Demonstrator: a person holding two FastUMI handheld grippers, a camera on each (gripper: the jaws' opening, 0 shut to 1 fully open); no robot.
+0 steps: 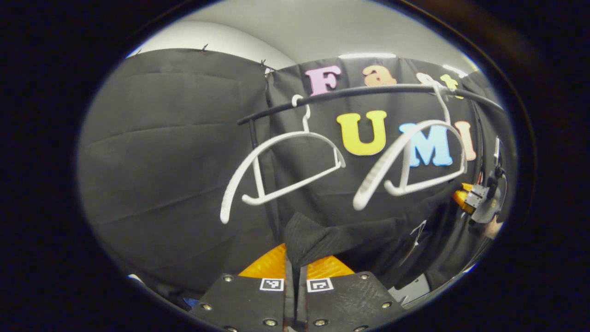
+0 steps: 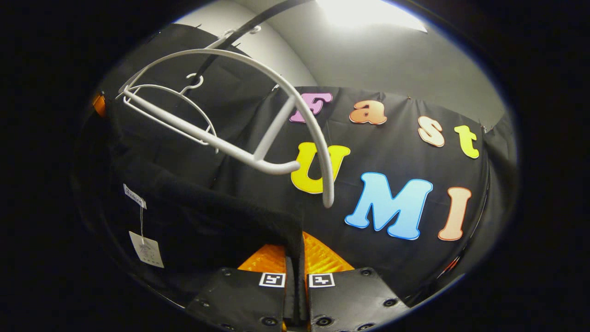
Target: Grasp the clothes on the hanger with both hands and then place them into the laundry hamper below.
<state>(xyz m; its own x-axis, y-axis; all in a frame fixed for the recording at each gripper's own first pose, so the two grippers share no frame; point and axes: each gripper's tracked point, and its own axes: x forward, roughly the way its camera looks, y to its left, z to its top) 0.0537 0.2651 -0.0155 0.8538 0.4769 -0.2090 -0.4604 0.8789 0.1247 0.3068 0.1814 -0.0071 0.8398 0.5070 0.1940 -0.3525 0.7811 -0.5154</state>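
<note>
Both grippers [image 1: 295, 272] [image 2: 295, 263] pinch ribbed (black) garment [image 1: 332, 240].

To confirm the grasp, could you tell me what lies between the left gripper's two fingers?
Dark garment fabric lies pinched in the left gripper, seen in the left gripper view.

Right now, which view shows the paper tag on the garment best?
The right gripper view: the tag hangs in full on its string against the black garment, lower left. The left gripper view shows that tag small and edge-on at the garment's far end, near the right gripper.
</note>
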